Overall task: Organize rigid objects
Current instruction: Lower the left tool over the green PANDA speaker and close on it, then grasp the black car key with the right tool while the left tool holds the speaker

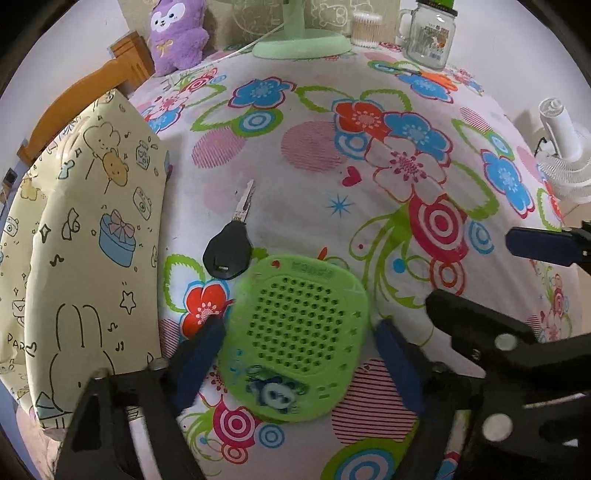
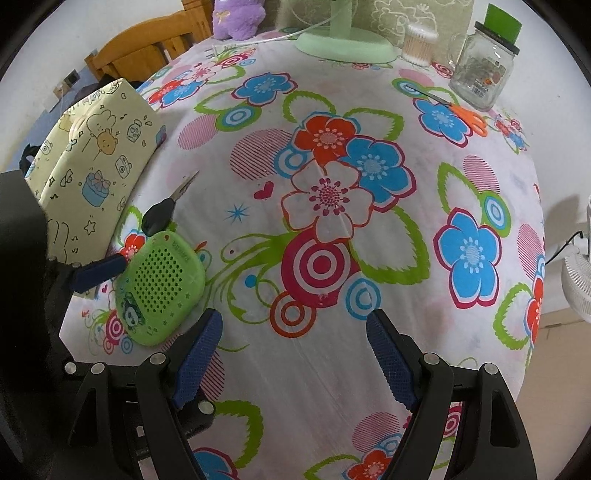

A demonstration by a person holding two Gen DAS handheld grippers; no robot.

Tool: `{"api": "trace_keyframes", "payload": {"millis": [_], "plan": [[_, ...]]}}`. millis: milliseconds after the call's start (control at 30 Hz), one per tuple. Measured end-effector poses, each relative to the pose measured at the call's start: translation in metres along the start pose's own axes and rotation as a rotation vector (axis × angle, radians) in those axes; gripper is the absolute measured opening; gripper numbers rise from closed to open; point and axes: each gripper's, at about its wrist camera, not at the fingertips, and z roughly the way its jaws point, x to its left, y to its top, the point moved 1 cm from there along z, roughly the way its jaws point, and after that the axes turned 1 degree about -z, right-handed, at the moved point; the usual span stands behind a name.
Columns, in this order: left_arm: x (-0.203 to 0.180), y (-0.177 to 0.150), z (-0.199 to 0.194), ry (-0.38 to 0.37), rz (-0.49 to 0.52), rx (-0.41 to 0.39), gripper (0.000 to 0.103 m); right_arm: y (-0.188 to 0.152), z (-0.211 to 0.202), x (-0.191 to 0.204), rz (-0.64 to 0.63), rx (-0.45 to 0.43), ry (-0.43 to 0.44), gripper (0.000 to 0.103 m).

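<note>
Floral tablecloth [image 1: 314, 155] covers the whole table, wrapped gift box [image 1: 92, 221] sits at its left edge, left gripper [image 1: 297, 343] straddles the green perforated plastic case [image 1: 295, 336] with pads right at its edges, right gripper [image 2: 295, 354] gapes wide over bare cloth, black-headed key [image 1: 231, 243] touches the case's top-left corner.

We see a floral tablecloth [image 2: 332, 369], along its far edge a purple plush toy [image 1: 177, 33], a pale green stand base [image 1: 303, 46], a cotton-swab tub [image 1: 365, 31], a glass jar [image 1: 430, 37], orange-handled scissors [image 2: 469, 114]
</note>
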Motion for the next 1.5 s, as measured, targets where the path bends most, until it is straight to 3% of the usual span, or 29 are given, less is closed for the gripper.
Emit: {"api": "trace_keyframes", "payload": {"millis": [67,133,200,300,367,467,567,733,1000,1067,1200,1500], "plan": [[-0.003,0.0,-0.001,0.008,0.022,-0.004,0.075,0.0,0.0,0.001,-0.002,0.001,-0.002,0.083],[-0.011,0.002,-0.009,0.017,0.06,-0.037,0.043,0.001,-0.001,0.001,0.004,-0.004,0.003,0.083],[-0.015,0.003,-0.011,-0.003,0.066,-0.023,0.035,0.002,-0.003,0.0,0.007,-0.007,0.0,0.083],[-0.014,0.004,-0.01,-0.007,0.048,-0.023,0.035,0.003,-0.004,-0.002,0.014,-0.013,-0.006,0.083],[-0.012,0.004,-0.009,-0.016,0.031,-0.017,0.041,0.003,-0.006,-0.001,0.013,-0.017,-0.006,0.083],[-0.006,0.004,-0.006,-0.018,0.0,0.006,0.066,0.002,-0.006,-0.001,0.014,-0.017,-0.007,0.083],[-0.003,0.002,-0.006,-0.007,-0.003,0.004,0.068,0.001,-0.006,-0.001,0.019,-0.013,0.0,0.083],[0.001,0.002,-0.001,-0.012,0.009,0.02,0.087,-0.001,-0.004,0.001,0.017,-0.005,-0.002,0.083],[0.007,0.002,0.004,-0.029,-0.008,0.019,0.081,0.0,-0.001,0.001,0.036,0.0,-0.006,0.083],[0.016,0.003,0.006,-0.091,-0.047,0.039,0.079,0.002,-0.001,0.001,0.049,-0.005,-0.003,0.083],[0.021,0.003,0.005,-0.127,-0.053,0.044,0.079,0.008,0.002,0.003,0.056,-0.001,0.001,0.083],[0.025,-0.005,0.002,-0.12,-0.063,0.044,0.078,0.014,0.007,0.02,0.001,0.006,0.005,0.083]]}}
